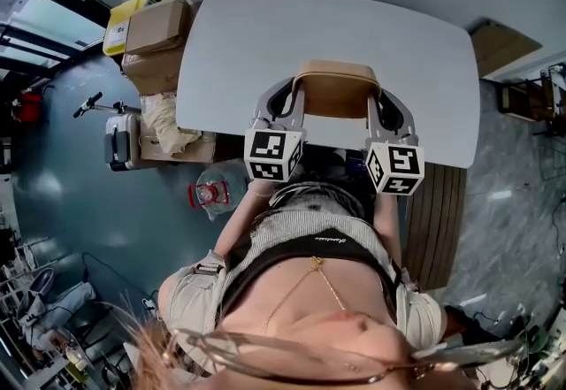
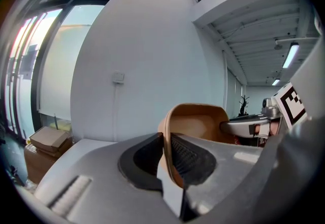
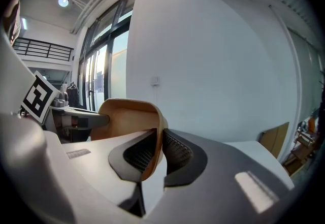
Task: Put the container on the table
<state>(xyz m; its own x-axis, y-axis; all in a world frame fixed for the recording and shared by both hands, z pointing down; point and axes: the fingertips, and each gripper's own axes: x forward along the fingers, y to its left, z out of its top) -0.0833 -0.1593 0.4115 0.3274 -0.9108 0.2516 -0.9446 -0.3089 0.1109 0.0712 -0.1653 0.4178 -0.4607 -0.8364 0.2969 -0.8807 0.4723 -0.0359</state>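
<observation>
Left gripper (image 1: 287,98) is closed on the left wall of the tan container (image 1: 336,89), and my right gripper (image 1: 389,105) pinches its right wall. I hold it at the near edge of the white worktop (image 1: 265,43); whether it touches, I cannot tell.

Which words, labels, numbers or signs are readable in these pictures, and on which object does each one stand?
No text reads clearly.
Small white script on the garment band: too small to read.
White label on the cardboard box: too small to read.
Cubes on the left gripper and right gripper: black-and-white square markers, no letters.
On the container: no print visible.
</observation>
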